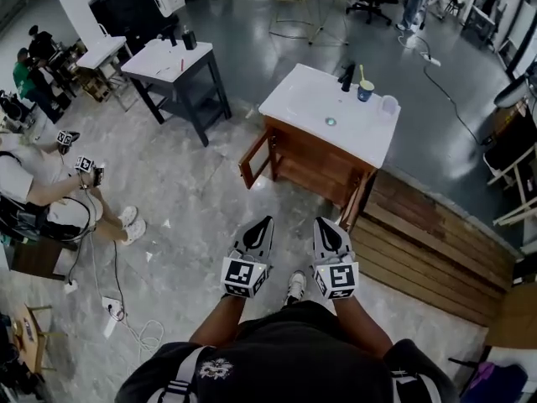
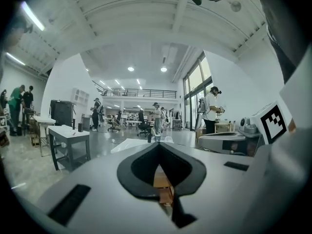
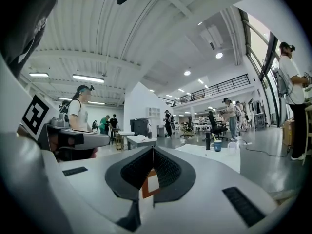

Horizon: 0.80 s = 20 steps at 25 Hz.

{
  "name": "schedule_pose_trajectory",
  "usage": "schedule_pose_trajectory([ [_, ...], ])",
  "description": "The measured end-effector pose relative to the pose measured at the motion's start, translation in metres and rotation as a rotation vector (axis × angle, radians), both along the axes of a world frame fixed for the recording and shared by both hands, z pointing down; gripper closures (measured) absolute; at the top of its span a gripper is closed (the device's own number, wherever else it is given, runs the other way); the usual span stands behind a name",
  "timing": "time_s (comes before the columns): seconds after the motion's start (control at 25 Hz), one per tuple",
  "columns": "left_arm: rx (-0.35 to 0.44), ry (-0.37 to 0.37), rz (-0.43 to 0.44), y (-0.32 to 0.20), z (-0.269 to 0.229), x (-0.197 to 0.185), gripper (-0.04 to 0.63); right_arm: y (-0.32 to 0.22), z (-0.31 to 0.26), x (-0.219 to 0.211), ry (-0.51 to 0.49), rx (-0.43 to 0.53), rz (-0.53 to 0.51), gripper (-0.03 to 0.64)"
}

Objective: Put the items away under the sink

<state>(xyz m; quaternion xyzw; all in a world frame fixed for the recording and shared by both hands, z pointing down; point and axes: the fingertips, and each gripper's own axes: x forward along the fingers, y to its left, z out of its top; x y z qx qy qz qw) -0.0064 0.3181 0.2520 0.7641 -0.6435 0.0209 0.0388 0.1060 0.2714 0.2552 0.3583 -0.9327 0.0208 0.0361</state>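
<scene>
- Head view: my left gripper [image 1: 267, 219] and right gripper [image 1: 320, 221] are side by side in front of me, close together but not touching. Both point at the sink cabinet [image 1: 312, 164], which stands well beyond my fingertips with both of its doors swung open.
- On its white tabletop [image 1: 323, 99], at the end far from my fingers, a blue cup [image 1: 365, 91] stands between a tall black item [image 1: 346, 77] and a clear cup [image 1: 388, 104].
- Left gripper view: my left gripper's [image 2: 158, 144] fingers [image 2: 141, 165] are closed, tips meeting, with nothing between them. The cabinet's wood [image 2: 163, 182] shows through the gap below the tips, and the tabletop [image 2: 127, 145] lies beyond them.
- Right gripper view: my right gripper's [image 3: 152, 149] fingers [image 3: 168, 172] are also pressed together and empty. Ahead and to the right of the tips, the tall black item [image 3: 207, 141], blue cup [image 3: 217, 146] and clear cup [image 3: 233, 146] stand in a row on the tabletop [image 3: 209, 159].
</scene>
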Motion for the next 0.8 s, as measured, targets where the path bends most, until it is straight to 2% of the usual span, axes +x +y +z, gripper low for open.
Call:
schedule_pose_trajectory([
  [0.36, 0.017, -0.024, -0.023, -0.093, -0.020, -0.014, 0.592, -0.096, -0.021, 0.001, -0.031, 0.029, 0.008, 0.594],
  [0.8, 0.011, -0.009, 0.037, -0.177, -0.010, -0.032, 0.592, -0.164, 0.000, -0.030, -0.049, -0.043, 0.030, 0.594],
])
